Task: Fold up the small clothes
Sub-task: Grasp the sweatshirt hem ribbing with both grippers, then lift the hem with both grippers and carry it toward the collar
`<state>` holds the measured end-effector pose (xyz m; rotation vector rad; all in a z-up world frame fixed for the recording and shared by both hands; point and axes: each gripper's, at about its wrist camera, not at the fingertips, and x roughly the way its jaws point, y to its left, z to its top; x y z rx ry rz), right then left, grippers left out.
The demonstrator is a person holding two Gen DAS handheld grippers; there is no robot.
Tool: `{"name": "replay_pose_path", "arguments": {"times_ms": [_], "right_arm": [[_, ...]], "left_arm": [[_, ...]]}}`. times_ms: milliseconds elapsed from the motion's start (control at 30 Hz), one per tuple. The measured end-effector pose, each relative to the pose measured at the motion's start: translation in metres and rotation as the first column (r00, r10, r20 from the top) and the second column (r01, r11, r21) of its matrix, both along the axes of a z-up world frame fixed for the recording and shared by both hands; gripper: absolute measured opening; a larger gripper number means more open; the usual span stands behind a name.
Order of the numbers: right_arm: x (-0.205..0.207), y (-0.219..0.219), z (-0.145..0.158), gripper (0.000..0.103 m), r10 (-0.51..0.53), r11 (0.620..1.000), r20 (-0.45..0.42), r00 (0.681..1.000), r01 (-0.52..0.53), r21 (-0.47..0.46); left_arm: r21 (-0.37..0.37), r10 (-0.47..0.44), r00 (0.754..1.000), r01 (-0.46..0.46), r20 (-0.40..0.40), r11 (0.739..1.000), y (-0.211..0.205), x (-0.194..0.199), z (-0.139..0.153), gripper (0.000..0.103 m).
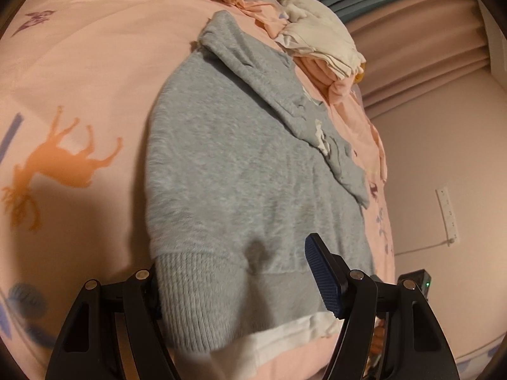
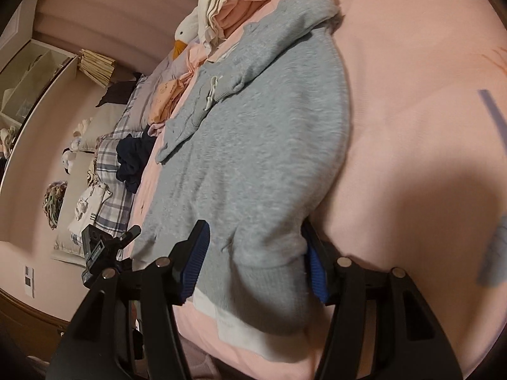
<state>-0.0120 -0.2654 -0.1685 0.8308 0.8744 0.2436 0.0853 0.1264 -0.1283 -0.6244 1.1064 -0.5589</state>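
A small grey knit sweater (image 1: 247, 164) lies flat on the pink bed cover, one sleeve folded across its far side; it also shows in the right wrist view (image 2: 263, 139). A white layer (image 1: 279, 338) shows under its ribbed hem. My left gripper (image 1: 240, 285) is open with the hem's ribbed corner between its fingers; the left finger is hidden behind the cloth. My right gripper (image 2: 256, 262) is open around the other hem corner, its blue pads (image 2: 196, 259) on either side of the fabric.
The pink bed cover (image 1: 79, 72) has animal prints. A pile of folded pink and white clothes (image 1: 320, 44) and a white goose plush (image 2: 187, 34) lie beyond the sweater. A dark garment (image 2: 133, 158), plaid bedding and a pillow sit toward the wall. A wall outlet strip (image 1: 446, 215) is nearby.
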Motion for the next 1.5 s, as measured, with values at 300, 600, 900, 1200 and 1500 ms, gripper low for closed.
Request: {"name": "replay_pose_path", "arguments": {"times_ms": [300,600,900,1200,1500], "right_arm": [[-0.014,0.004,0.003,0.058,0.057,0.998,-0.029,0.998,-0.057,0.018],[-0.007,0.009,-0.002,0.056,0.030,0.999,-0.021,0.999,-0.029,0.046],[-0.007,0.005,-0.006,0.031,-0.023,0.998,-0.029,0.999,0.025,0.062],[-0.016,0.005,0.025,0.024,-0.048,0.993,0.097,0.994,0.037,0.110],[-0.019,0.007,0.040,0.022,-0.070,0.992,0.163,0.984,0.052,0.112]], "left_arm": [[0.017,-0.034,0.999,0.033,0.008,0.999,0.003,-0.010,0.002,0.070],[0.056,0.054,0.998,-0.052,-0.025,0.997,0.006,-0.005,-0.003,0.051],[0.038,0.105,0.990,-0.102,-0.090,0.994,0.019,-0.004,-0.009,0.019],[-0.059,0.063,0.998,-0.063,0.001,0.996,0.015,-0.006,0.028,0.014],[-0.046,0.017,0.994,-0.012,0.109,0.999,0.008,-0.006,0.053,0.012]]}}
